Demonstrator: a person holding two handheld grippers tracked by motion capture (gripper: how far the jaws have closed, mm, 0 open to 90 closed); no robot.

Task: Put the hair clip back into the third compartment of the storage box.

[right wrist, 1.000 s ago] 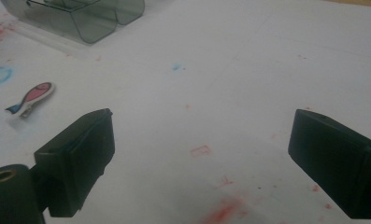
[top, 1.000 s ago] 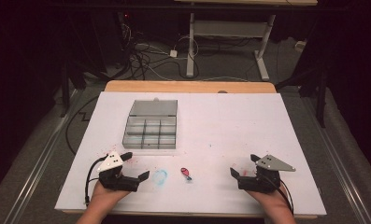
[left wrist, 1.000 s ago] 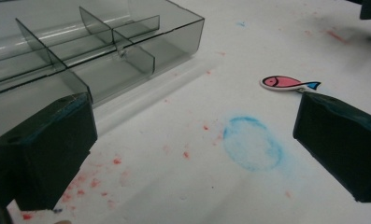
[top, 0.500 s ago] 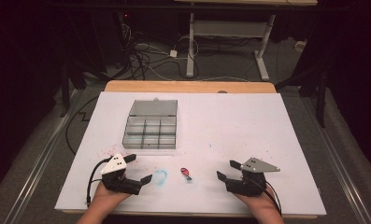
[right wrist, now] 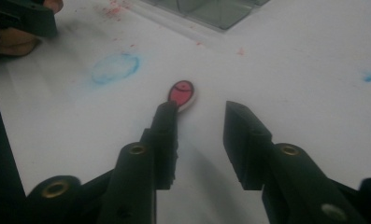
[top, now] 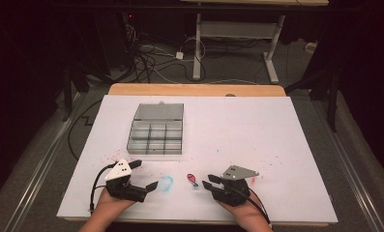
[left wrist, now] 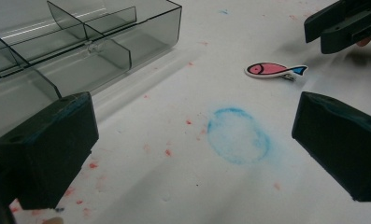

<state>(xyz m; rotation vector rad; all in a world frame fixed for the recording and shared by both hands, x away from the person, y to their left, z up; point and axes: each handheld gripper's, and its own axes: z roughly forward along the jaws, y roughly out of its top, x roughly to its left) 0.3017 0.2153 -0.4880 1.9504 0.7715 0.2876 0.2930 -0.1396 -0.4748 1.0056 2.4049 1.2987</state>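
Trouble could come if the right gripper (right wrist: pixel 199 116), jaws spread with nothing between them, bumps the little pink fish clip (right wrist: pixel 181 93) lying flat just by one tip; it looks thin, maybe slippery. Left gripper (left wrist: pixel 192 154) is wide apart over a blue smudge (left wrist: pixel 238 136).

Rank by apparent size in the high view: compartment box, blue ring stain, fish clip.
1. Compartment box, by far the largest.
2. Blue ring stain.
3. Fish clip, slightly smaller than the stain; those two are close, both lying near the table's front edge.
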